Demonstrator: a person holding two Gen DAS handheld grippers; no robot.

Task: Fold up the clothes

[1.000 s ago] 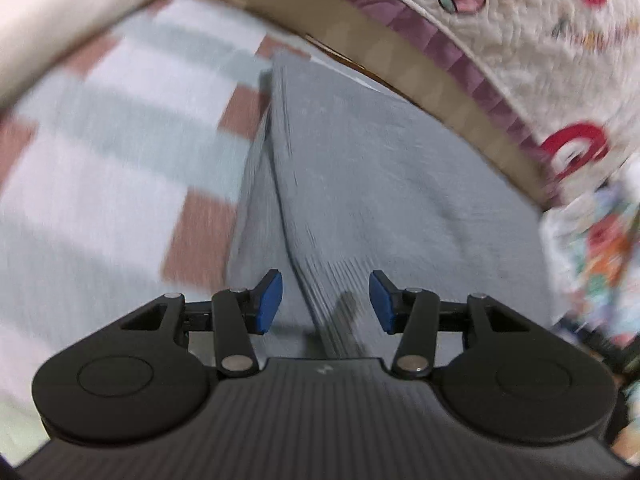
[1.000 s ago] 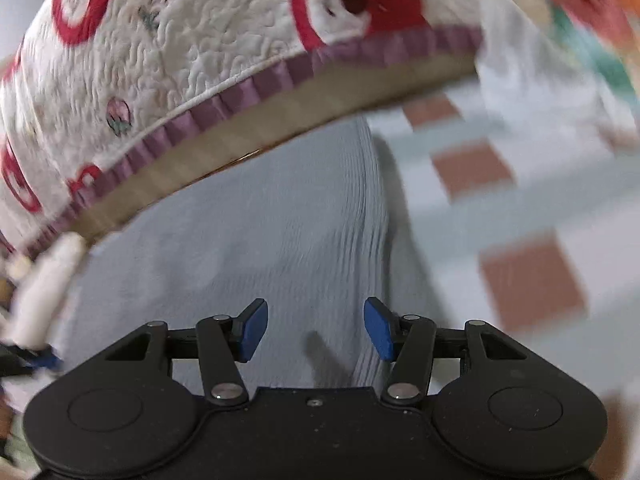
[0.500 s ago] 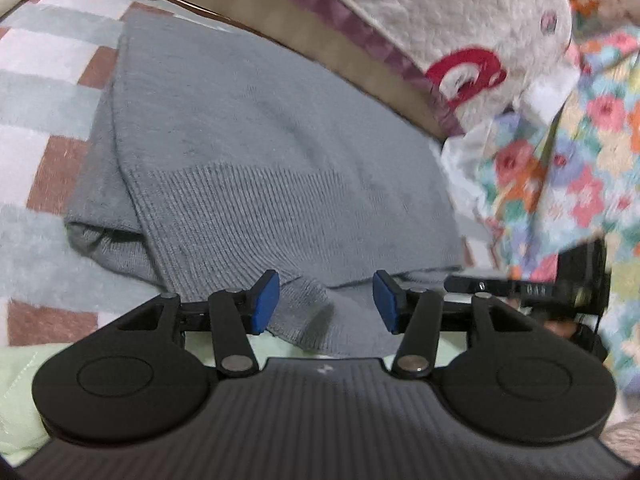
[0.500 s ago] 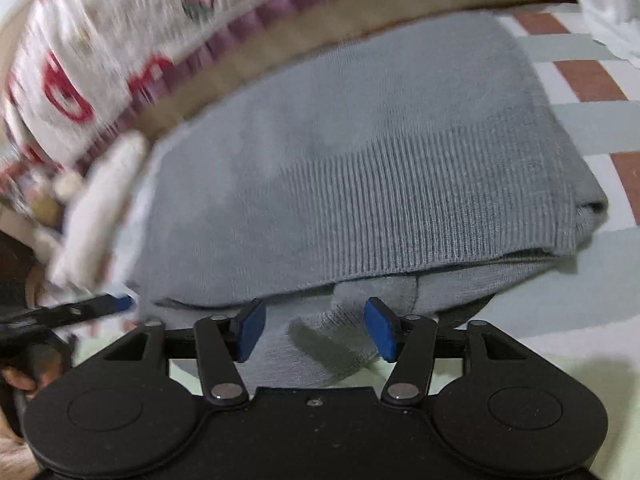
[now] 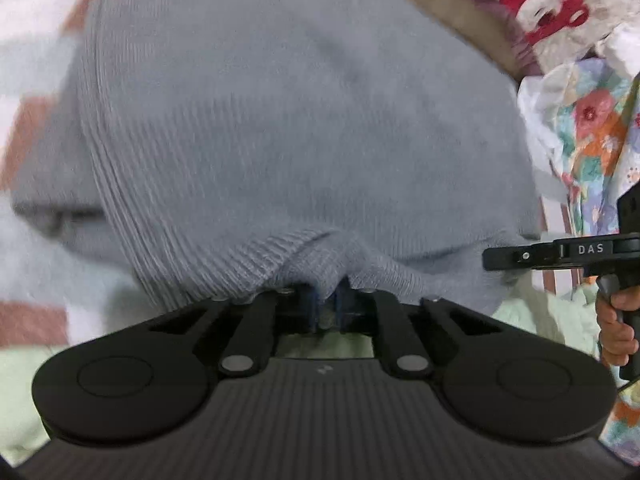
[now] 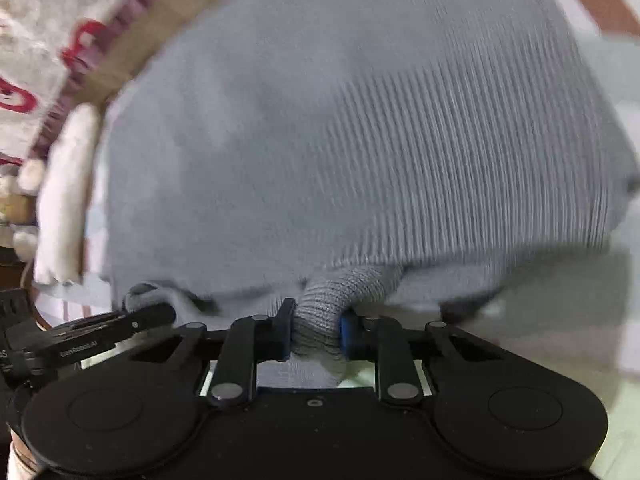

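A grey knit sweater (image 5: 288, 128) lies part-folded on a checked bedcover and fills both views; it also shows in the right wrist view (image 6: 344, 152). My left gripper (image 5: 328, 304) is shut on the sweater's near ribbed edge. My right gripper (image 6: 316, 332) is shut on a bunched piece of the same near edge, to the right of the left one. The right gripper's side (image 5: 560, 256) and the hand holding it show at the right of the left wrist view. The left gripper's finger (image 6: 100, 332) shows at the lower left of the right wrist view.
A quilted cover with red prints (image 5: 544, 4) and a purple-and-tan border lies behind the sweater. Floral fabric (image 5: 596, 128) is piled at the right. The checked bedcover (image 5: 36, 80) spreads to the left. Pale green cloth (image 5: 532, 320) lies under the near edge.
Both grippers moved forward to the sweater's near edge and shut on it. They were open half a second ago.
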